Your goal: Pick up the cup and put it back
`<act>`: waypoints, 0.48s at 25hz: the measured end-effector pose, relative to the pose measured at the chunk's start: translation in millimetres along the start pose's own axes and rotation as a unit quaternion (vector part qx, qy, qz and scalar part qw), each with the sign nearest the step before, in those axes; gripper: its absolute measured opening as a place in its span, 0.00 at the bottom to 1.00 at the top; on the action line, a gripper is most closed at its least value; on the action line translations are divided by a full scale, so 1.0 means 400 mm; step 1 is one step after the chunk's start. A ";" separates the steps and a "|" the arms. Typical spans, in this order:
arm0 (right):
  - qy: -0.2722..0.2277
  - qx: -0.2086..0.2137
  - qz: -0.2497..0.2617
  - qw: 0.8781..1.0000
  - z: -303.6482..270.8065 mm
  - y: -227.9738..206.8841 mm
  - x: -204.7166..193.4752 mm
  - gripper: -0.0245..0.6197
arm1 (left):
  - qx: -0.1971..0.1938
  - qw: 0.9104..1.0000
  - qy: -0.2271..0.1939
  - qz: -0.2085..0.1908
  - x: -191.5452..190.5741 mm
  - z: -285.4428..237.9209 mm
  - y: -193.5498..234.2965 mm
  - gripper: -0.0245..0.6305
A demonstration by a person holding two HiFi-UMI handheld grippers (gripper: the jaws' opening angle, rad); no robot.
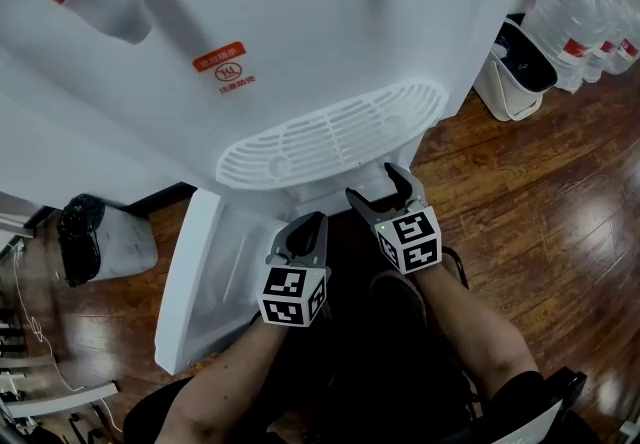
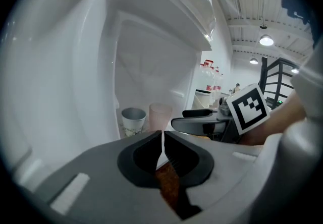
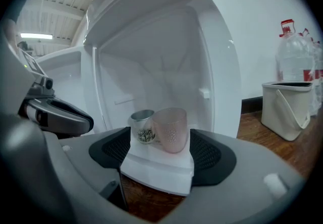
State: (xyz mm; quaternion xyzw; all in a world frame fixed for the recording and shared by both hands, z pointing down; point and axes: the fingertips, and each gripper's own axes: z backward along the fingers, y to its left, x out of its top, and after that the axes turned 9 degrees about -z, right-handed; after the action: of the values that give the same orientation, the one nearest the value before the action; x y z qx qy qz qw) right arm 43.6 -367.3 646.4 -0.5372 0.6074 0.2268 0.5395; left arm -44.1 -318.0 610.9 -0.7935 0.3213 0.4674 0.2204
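Observation:
Two cups stand side by side on the white shelf (image 3: pixel 156 170) inside the water dispenser's open lower cabinet. One is a translucent pink cup (image 3: pixel 171 129) (image 2: pixel 160 115); to its left is a silvery cup (image 3: pixel 143 126) (image 2: pixel 133 119) with a dark plant print. My right gripper (image 3: pixel 161 151) (image 1: pixel 378 184) is open and a little short of the shelf, and the pink cup shows between its pads, untouched. My left gripper (image 2: pixel 162 136) (image 1: pixel 308 222) is shut and empty, to the left of the right one. In the head view the dispenser hides both cups.
The cabinet door (image 1: pixel 195 272) hangs open at the left. The drip grille (image 1: pixel 330 137) juts out above the grippers. A white bin (image 1: pixel 515 67) (image 3: pixel 285 107) and water bottles (image 1: pixel 580 2) stand at the right on the wood floor. Another bin (image 1: pixel 85 232) stands at the left.

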 end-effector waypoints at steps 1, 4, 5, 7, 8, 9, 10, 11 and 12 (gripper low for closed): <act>0.002 -0.003 0.002 1.000 -0.009 -0.003 -0.004 0.61 | -0.001 1.000 0.002 -0.002 -0.003 -0.001 -0.002 0.04; 0.006 -0.012 0.008 1.000 -0.035 -0.015 -0.008 0.61 | -0.001 1.000 0.002 -0.007 0.002 -0.008 -0.004 0.04; 0.006 -0.016 0.007 1.000 -0.044 -0.019 -0.006 0.61 | 0.000 1.000 0.002 -0.007 0.006 -0.011 -0.002 0.04; 0.006 -0.021 0.005 1.000 -0.058 -0.023 -0.004 0.61 | 0.004 1.000 0.002 -0.007 0.011 -0.015 0.001 0.04; 0.006 -0.021 0.005 1.000 -0.063 -0.023 -0.004 0.61 | 0.005 1.000 0.003 -0.008 0.013 -0.017 0.001 0.04; 0.007 -0.022 0.006 1.000 -0.068 -0.023 -0.004 0.61 | 0.005 1.000 0.004 -0.008 0.015 -0.019 0.000 0.04; 0.007 -0.022 0.007 1.000 -0.072 -0.023 -0.004 0.61 | 0.007 1.000 0.004 -0.009 0.017 -0.020 0.001 0.04; 0.007 -0.022 0.007 1.000 -0.078 -0.023 -0.005 0.61 | 0.010 1.000 0.004 -0.010 0.020 -0.020 0.003 0.04; 0.005 -0.021 0.005 1.000 -0.084 -0.023 -0.004 0.62 | 0.016 1.000 0.003 -0.011 0.022 -0.019 0.008 0.04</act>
State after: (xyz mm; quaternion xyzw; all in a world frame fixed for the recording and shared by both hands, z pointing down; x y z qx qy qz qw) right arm 37.7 -398.1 661.1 -0.5462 0.6078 0.2401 0.5239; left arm -38.8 -327.9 606.7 -0.7949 0.3204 0.4575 0.2371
